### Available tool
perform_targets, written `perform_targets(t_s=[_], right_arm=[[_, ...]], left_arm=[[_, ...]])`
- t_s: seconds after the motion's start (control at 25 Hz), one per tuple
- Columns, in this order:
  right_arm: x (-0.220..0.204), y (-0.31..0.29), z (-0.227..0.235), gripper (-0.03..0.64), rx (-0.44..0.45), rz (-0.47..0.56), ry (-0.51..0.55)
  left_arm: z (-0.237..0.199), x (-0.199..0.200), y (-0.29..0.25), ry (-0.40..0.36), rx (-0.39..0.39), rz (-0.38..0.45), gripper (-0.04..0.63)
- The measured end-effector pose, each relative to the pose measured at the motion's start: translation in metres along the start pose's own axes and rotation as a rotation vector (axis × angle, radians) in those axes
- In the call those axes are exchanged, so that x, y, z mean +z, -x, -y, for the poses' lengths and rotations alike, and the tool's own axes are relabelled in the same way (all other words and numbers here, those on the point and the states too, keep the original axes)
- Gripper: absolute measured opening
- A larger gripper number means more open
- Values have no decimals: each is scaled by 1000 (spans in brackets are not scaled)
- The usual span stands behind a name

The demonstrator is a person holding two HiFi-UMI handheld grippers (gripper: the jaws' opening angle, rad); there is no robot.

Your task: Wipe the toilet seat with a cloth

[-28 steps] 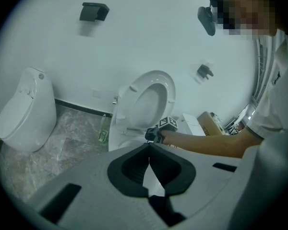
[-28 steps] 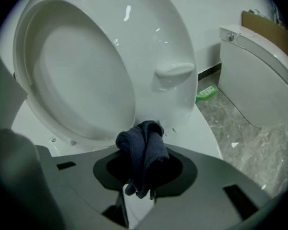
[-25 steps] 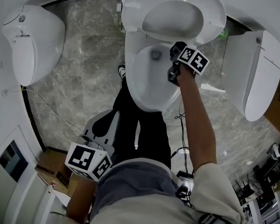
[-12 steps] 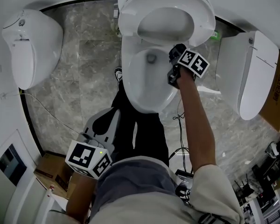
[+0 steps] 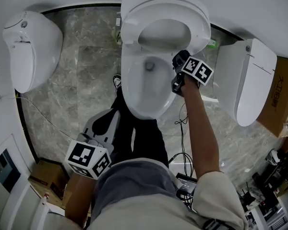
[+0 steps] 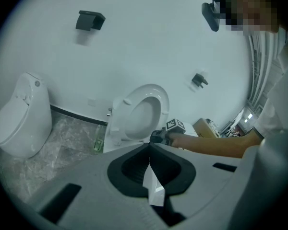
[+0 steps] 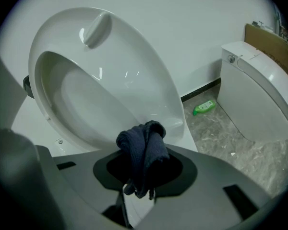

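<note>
— Marble floor (image 5: 86,56) all round; what's in the toilet bowl (image 5: 144,95)?
— Only its drain. Right gripper (image 5: 177,75) clamps the dark cloth (image 7: 145,150) at its right rim. Left gripper (image 6: 149,161), lower left, is closed. Green bottle (image 7: 203,107) lies upper right.

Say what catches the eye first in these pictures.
A white toilet fills the head view's centre, its seat raised. The right gripper hangs by the bowl's right rim, shut on a bunched dark blue cloth. A second toilet stands on the marble floor at the left, a third toilet at the right.
</note>
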State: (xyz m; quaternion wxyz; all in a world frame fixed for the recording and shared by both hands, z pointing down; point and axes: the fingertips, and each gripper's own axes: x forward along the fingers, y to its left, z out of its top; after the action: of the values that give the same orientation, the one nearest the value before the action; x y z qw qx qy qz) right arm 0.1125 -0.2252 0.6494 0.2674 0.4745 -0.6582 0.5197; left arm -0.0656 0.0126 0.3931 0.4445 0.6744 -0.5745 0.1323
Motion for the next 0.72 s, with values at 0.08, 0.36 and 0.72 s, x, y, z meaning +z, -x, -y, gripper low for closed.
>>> perform_targets(t_s=[0.08, 0.36, 0.72], right_arm=[[7, 5, -2, 104, -3, 2, 24], [29, 29, -13, 104, -18, 1, 142], [49, 52, -33, 104, -27, -11, 268]], left_arm=[[0, 4, 0, 5, 0, 12, 9], [6, 13, 6, 27, -2, 50, 9], [9, 25, 13, 33, -20, 81, 9]])
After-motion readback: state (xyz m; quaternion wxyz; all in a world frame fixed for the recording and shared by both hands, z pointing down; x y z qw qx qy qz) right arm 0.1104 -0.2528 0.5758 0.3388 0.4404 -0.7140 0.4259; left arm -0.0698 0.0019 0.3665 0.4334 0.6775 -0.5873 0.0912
